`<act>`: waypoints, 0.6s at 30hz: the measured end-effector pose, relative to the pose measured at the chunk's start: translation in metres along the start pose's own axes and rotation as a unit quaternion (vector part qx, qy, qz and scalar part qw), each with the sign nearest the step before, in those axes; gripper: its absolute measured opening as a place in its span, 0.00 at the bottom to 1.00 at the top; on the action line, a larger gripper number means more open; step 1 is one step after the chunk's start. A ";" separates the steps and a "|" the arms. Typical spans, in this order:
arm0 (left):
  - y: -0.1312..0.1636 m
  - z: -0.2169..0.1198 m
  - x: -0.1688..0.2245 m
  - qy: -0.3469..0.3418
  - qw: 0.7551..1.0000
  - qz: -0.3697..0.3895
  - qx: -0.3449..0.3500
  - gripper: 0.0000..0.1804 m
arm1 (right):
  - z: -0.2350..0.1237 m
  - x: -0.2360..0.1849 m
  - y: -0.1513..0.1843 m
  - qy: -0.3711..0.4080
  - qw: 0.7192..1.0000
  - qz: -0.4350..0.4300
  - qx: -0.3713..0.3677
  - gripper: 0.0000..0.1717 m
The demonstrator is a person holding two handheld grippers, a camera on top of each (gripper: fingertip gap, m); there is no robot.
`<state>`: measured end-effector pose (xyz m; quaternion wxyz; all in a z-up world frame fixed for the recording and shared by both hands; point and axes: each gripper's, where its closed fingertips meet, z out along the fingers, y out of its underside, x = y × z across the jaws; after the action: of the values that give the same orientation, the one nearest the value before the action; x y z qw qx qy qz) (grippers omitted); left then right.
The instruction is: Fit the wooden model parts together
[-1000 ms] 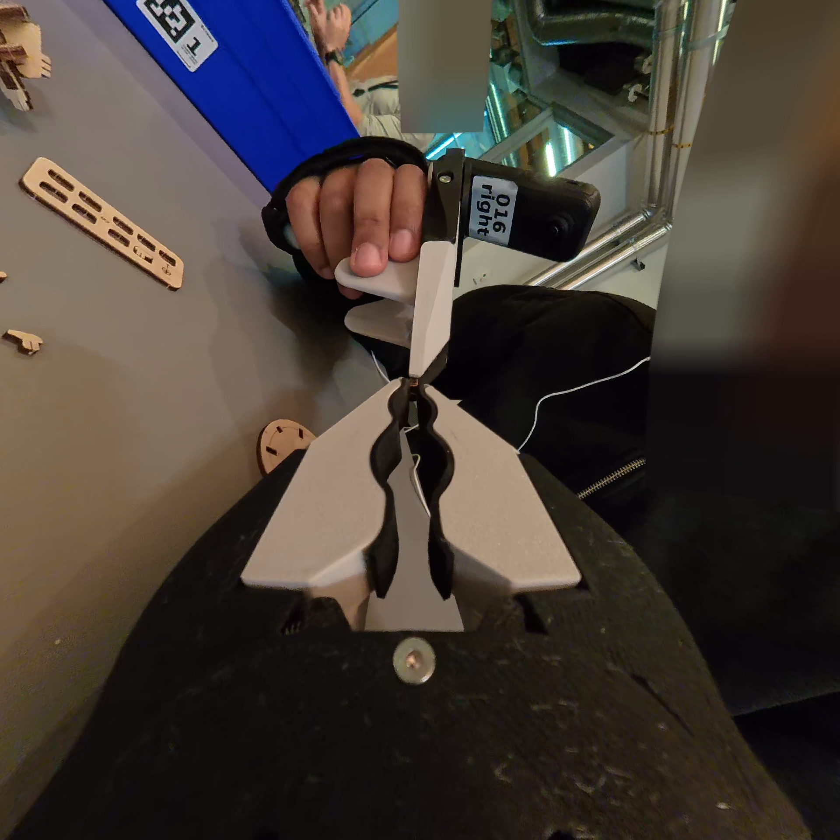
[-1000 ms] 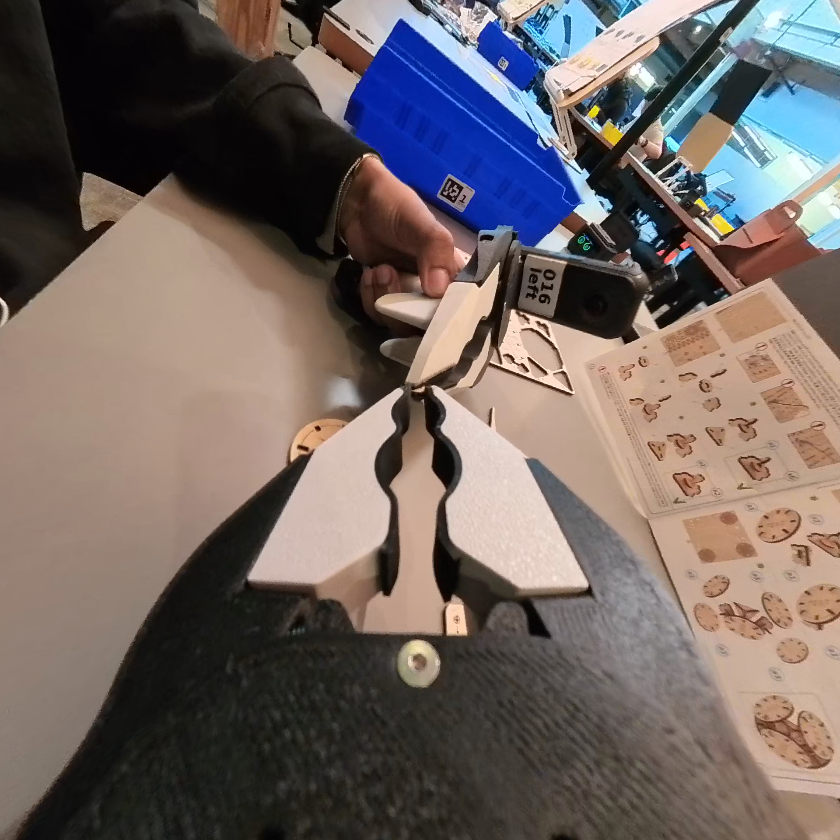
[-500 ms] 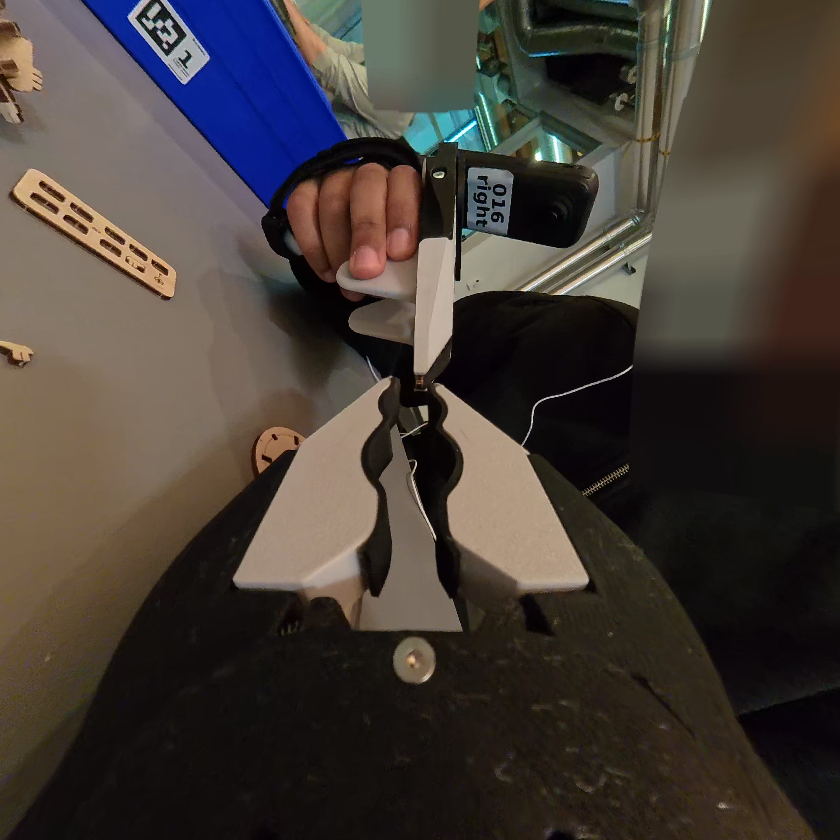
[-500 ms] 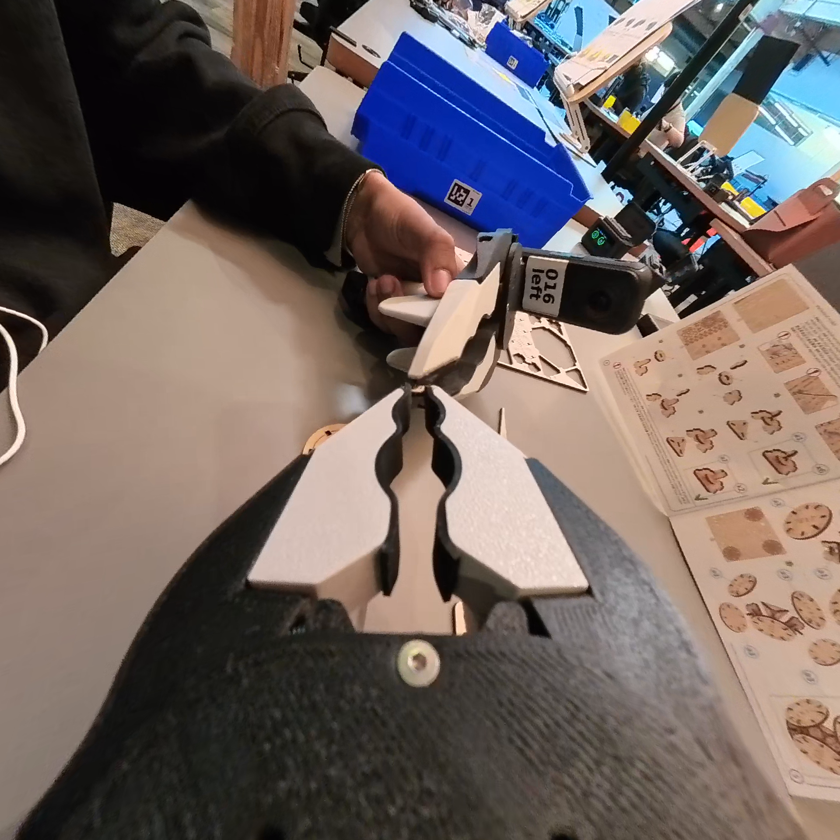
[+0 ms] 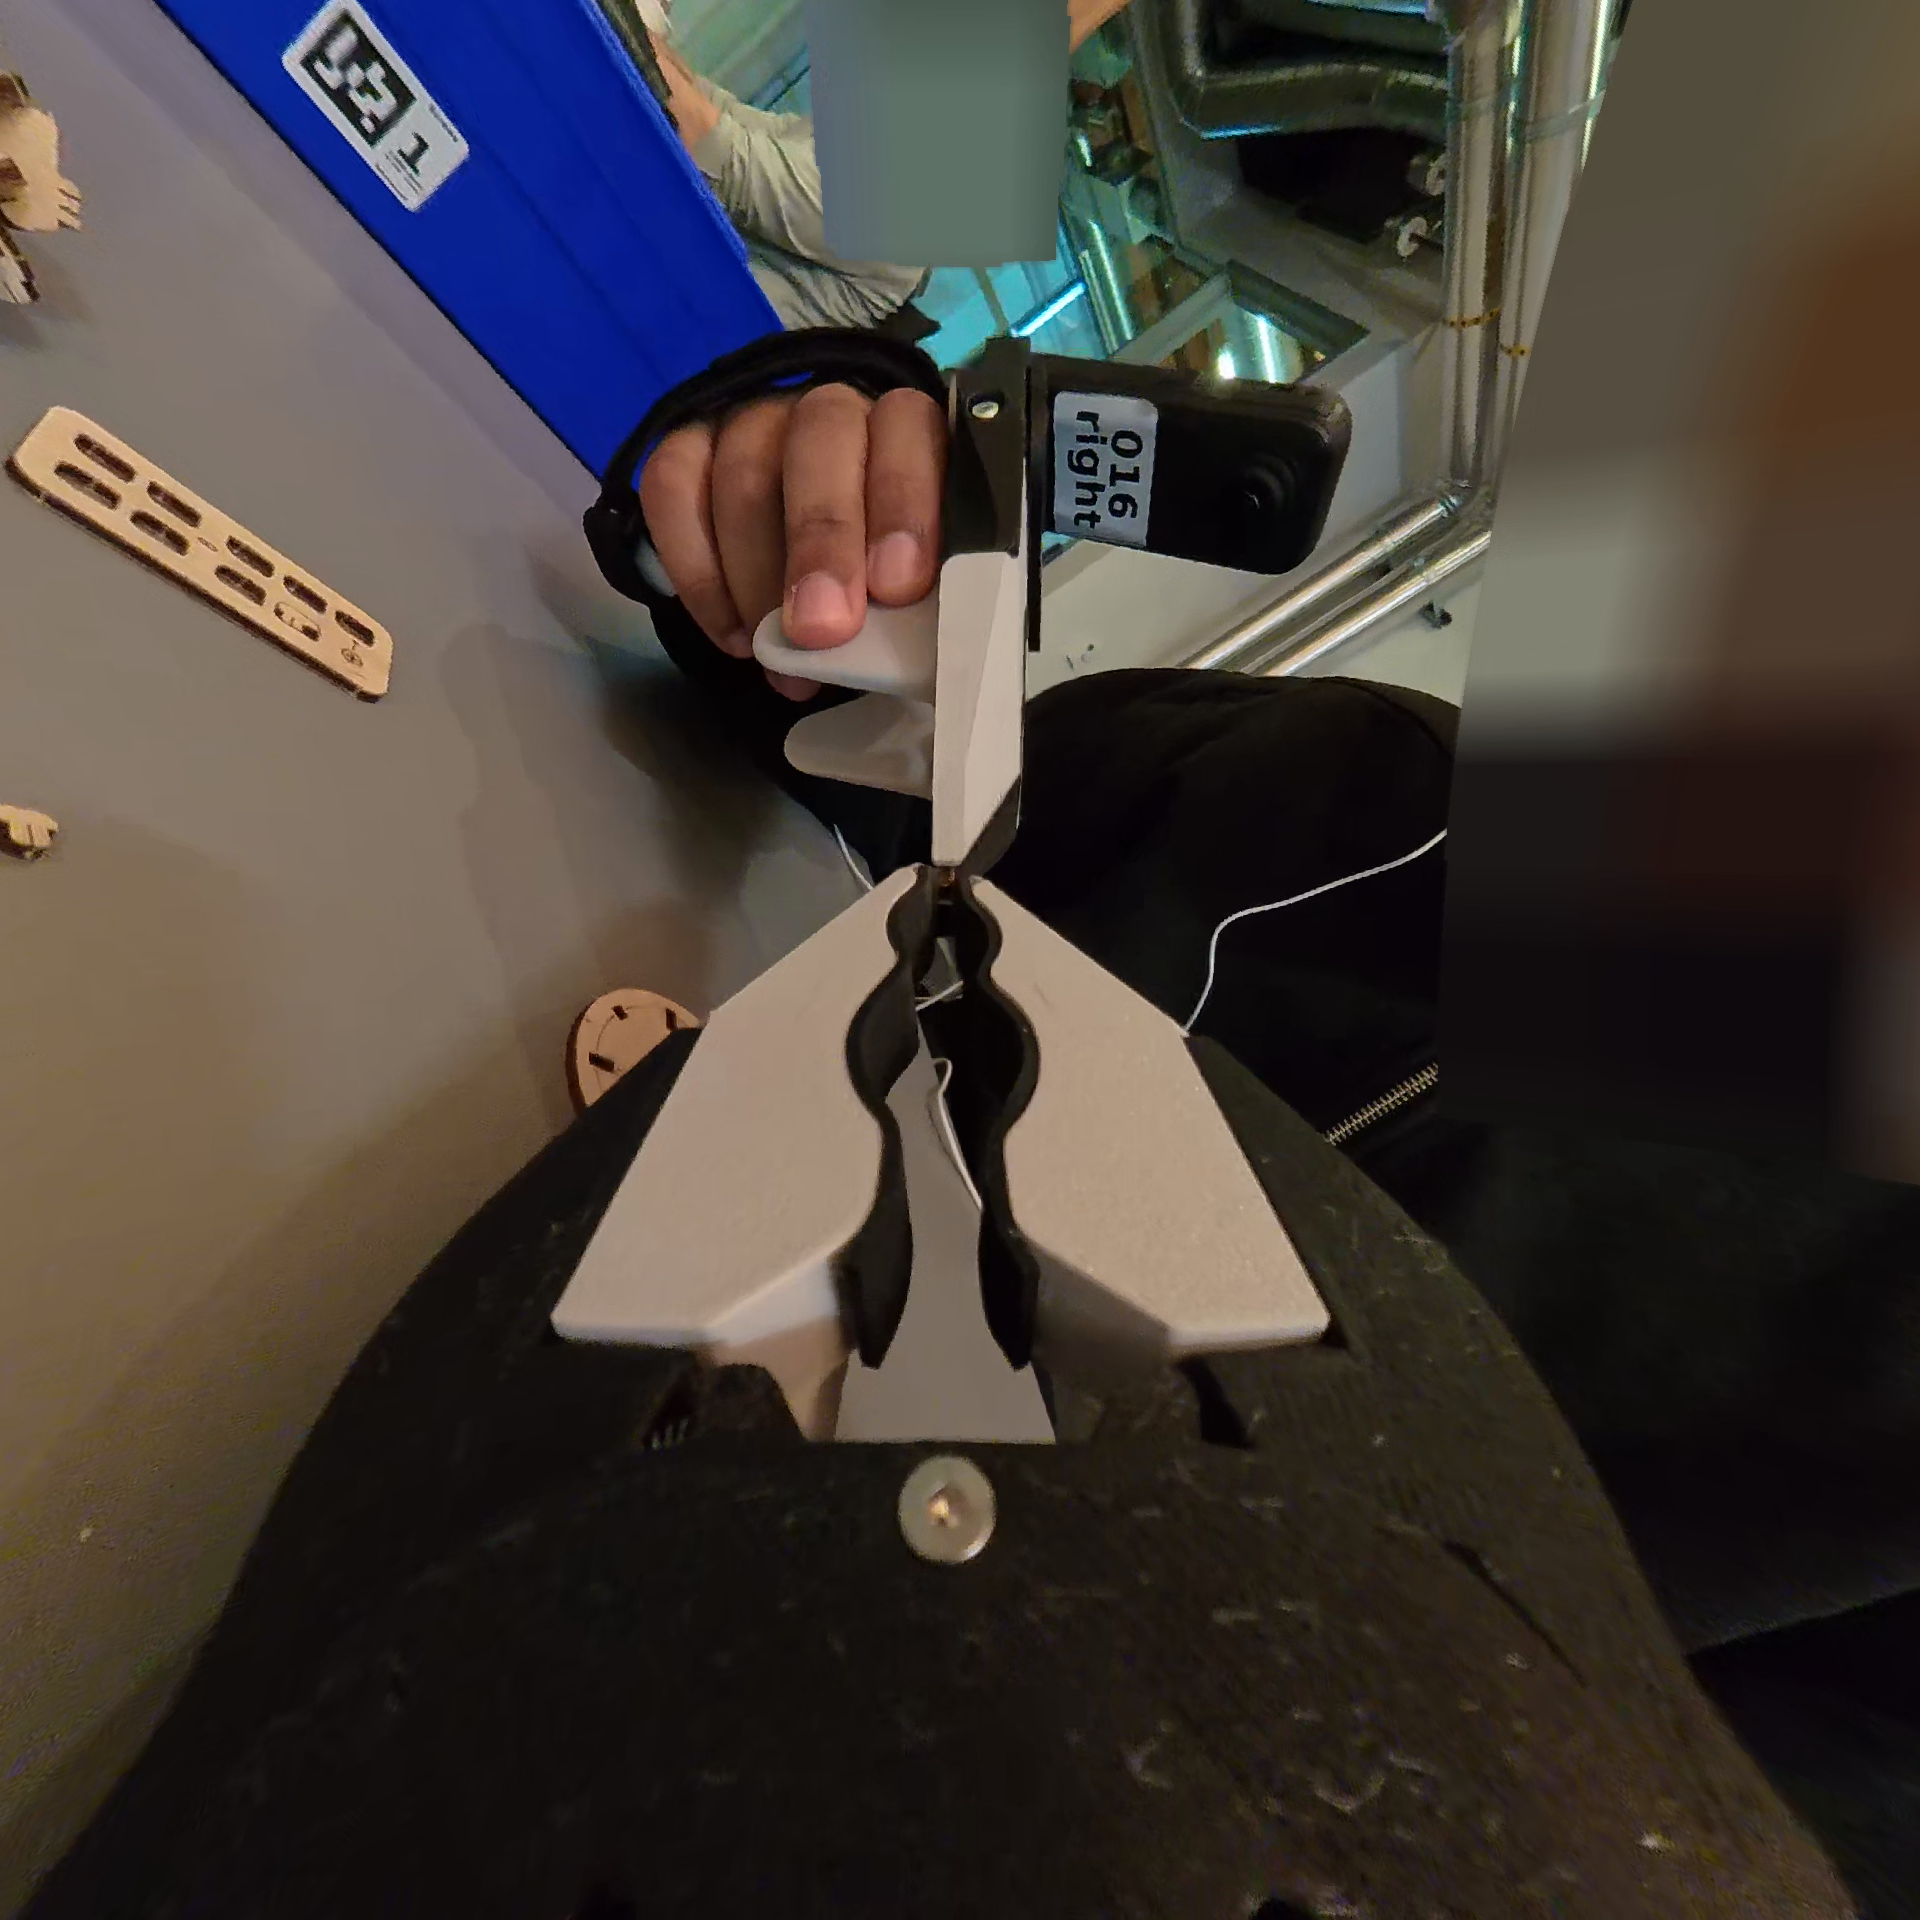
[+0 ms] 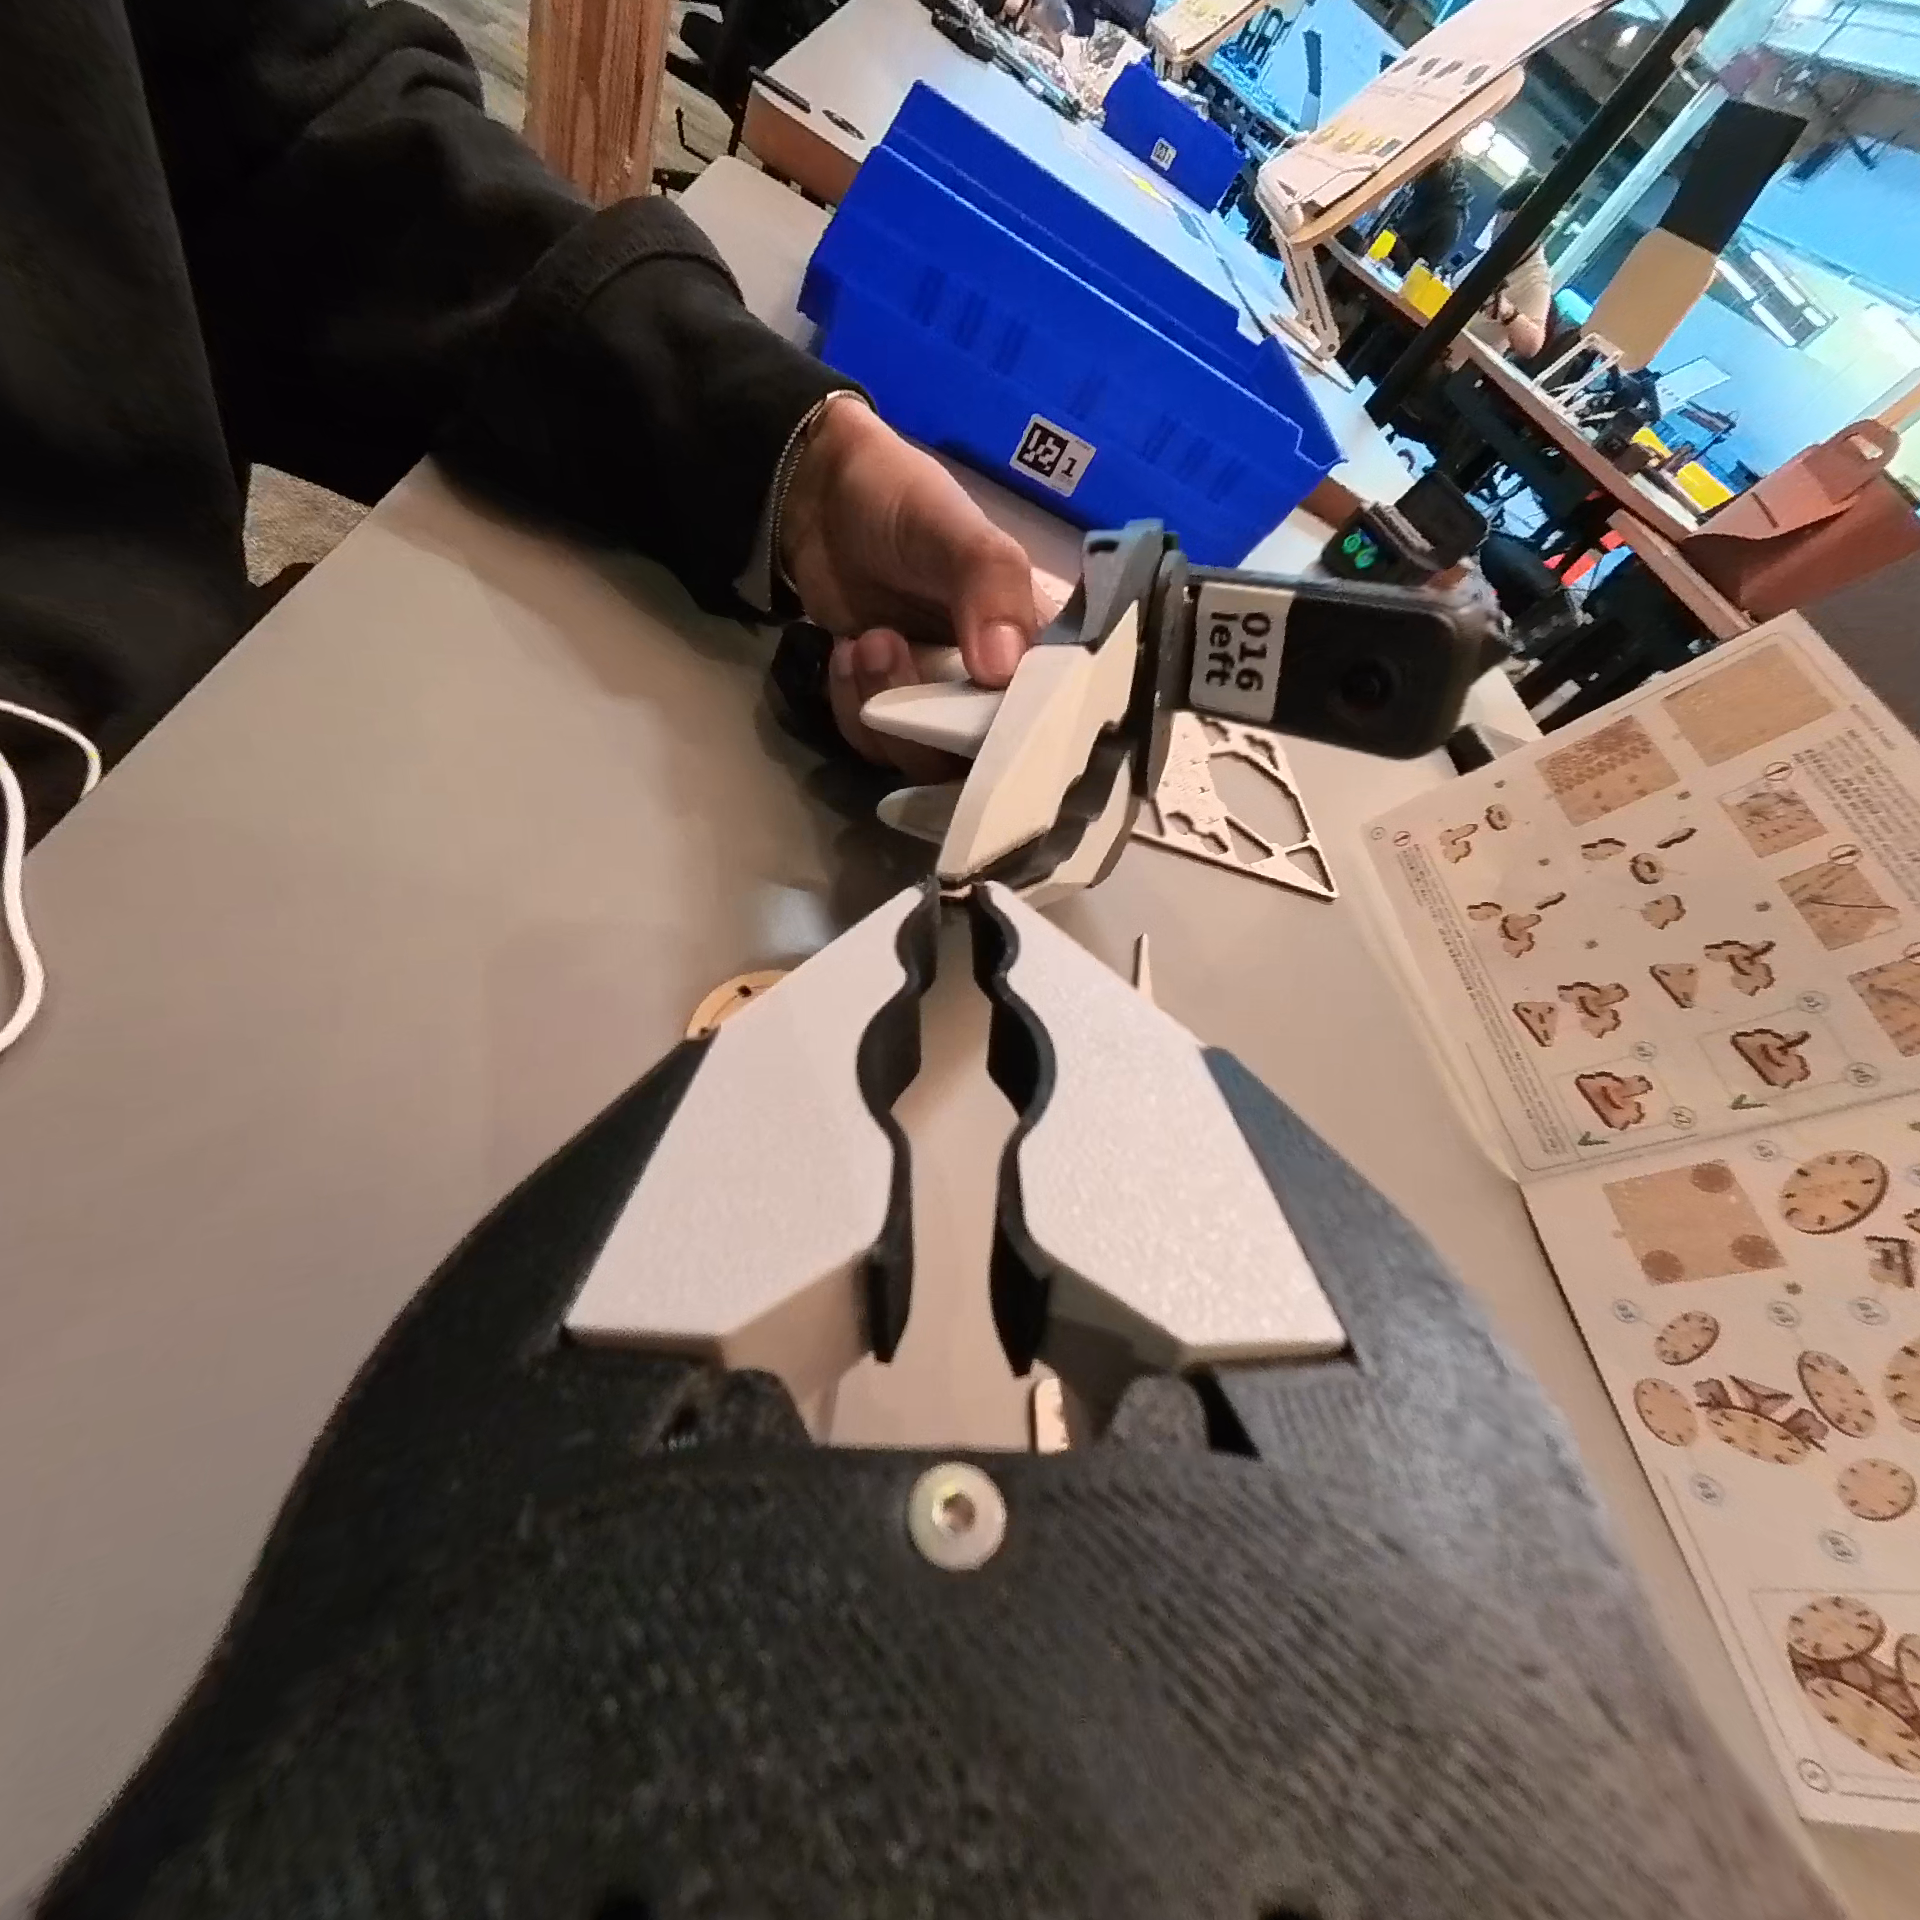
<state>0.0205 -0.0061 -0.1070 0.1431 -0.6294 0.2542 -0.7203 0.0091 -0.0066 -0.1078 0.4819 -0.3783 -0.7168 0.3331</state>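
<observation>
Grey tabletop (image 6: 416, 831), instruction sheet (image 6: 1662, 1039) right of right claw | right claw (image 6: 954, 912) clamped on a small wooden piece (image 6: 954, 892) at its tips | left claw (image 5: 940, 888) meets it tip to tip, straight ahead, tips together at that piece; grip unclear | left claw stood parted half a second ago, now drawn together.

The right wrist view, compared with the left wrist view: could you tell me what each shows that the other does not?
Only the right wrist view shows the instruction sheets and a triangular cut-out wooden sheet. Only the left wrist view shows a slotted wooden strip. Both show the grey table, the blue bin, a round wooden disc, and the two grippers meeting tip to tip.
</observation>
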 end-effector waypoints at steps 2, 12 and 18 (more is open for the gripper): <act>-0.004 -0.001 0.001 -0.002 1.000 0.006 0.009 0.00 | 0.000 0.004 -0.002 0.016 1.000 -0.005 0.009 0.03; -0.012 -0.003 0.002 0.022 0.998 -0.017 0.049 0.00 | -0.001 0.012 -0.001 0.047 0.999 -0.010 0.017 0.03; -0.012 -0.003 0.004 0.025 0.998 -0.014 0.050 0.00 | -0.001 0.012 -0.002 0.041 0.999 -0.005 0.008 0.03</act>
<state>0.0187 0.0026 -0.0975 0.1577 -0.6069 0.2127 -0.7494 0.0071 0.0026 -0.1005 0.5158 -0.3841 -0.6954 0.3206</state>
